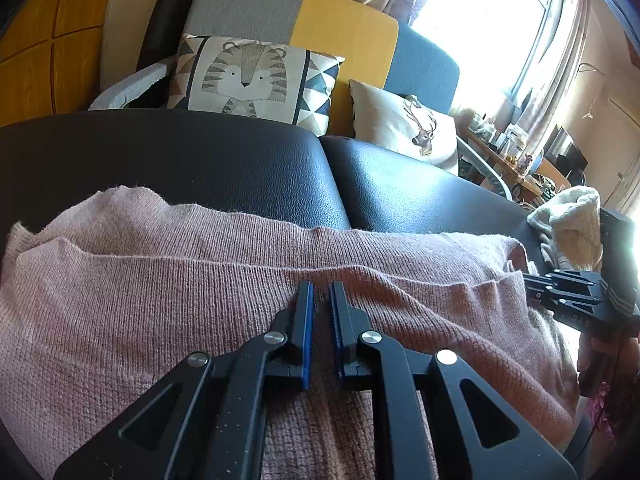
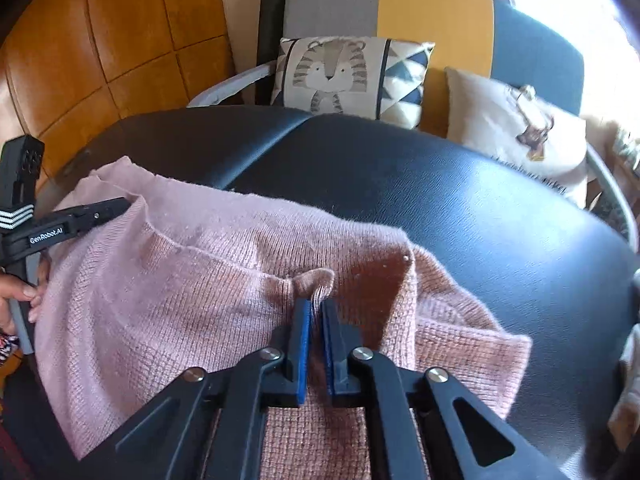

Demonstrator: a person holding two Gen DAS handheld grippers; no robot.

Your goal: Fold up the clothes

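Note:
A pink knitted sweater lies spread over a black leather surface. My left gripper is shut on a fold of the knit near its far edge; in the right wrist view the left gripper pinches the sweater's left edge. My right gripper is shut on the pink sweater, and a small tuft of fabric sticks up between its fingertips. From the left wrist view the right gripper meets the sweater's right edge. A person's fingers hold the left tool.
Behind the black surface stands a sofa with a tiger cushion and a deer cushion. A cream knitted garment lies at the far right. A cluttered desk stands under the bright window; wooden panelling is on the left.

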